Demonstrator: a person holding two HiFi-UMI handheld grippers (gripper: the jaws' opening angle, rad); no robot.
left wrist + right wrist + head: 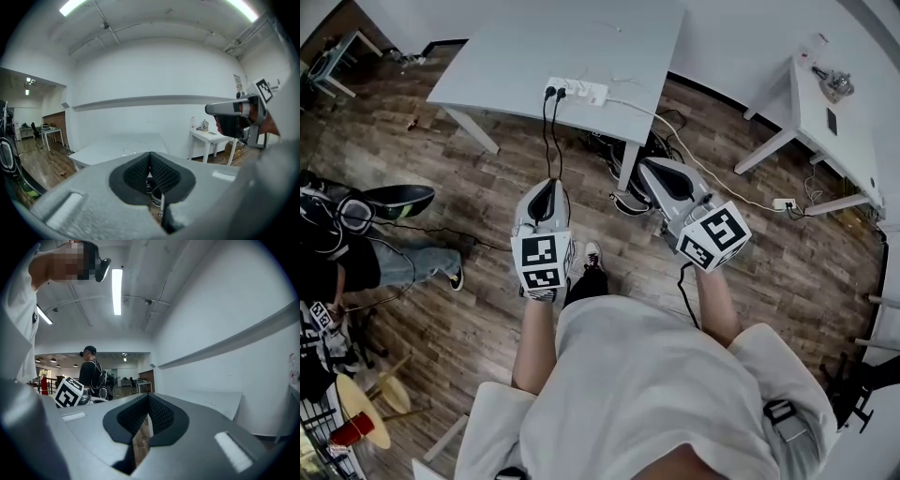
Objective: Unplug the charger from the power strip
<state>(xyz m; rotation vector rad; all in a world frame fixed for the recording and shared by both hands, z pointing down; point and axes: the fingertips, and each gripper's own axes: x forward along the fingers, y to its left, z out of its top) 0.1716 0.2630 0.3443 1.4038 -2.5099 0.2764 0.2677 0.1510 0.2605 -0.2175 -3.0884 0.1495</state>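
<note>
Power strip [584, 92]: one, at near edge of grey table [506, 56].
Charger plugs [555, 92]: two, in strip's left end.
Room: open floor [487, 178] before the table.
Left gripper [547, 185]: clenched, empty.
Right gripper [649, 167]: clenched, empty.

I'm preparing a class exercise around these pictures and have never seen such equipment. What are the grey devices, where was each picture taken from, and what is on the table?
There is no robot: a person standing on a wooden floor holds a two-jaw gripper in each hand, the left gripper and the right gripper. The cubes with square markers are parts of them. The head view comes from a camera on the person's head, looking down. The two gripper views come from cameras riding on each gripper, looking along its jaws. Both grippers are shut and hold nothing. Ahead stands a pale table bearing a white power strip with two black plugs in it, their cables hanging over the edge. Neither gripper touches it.
</note>
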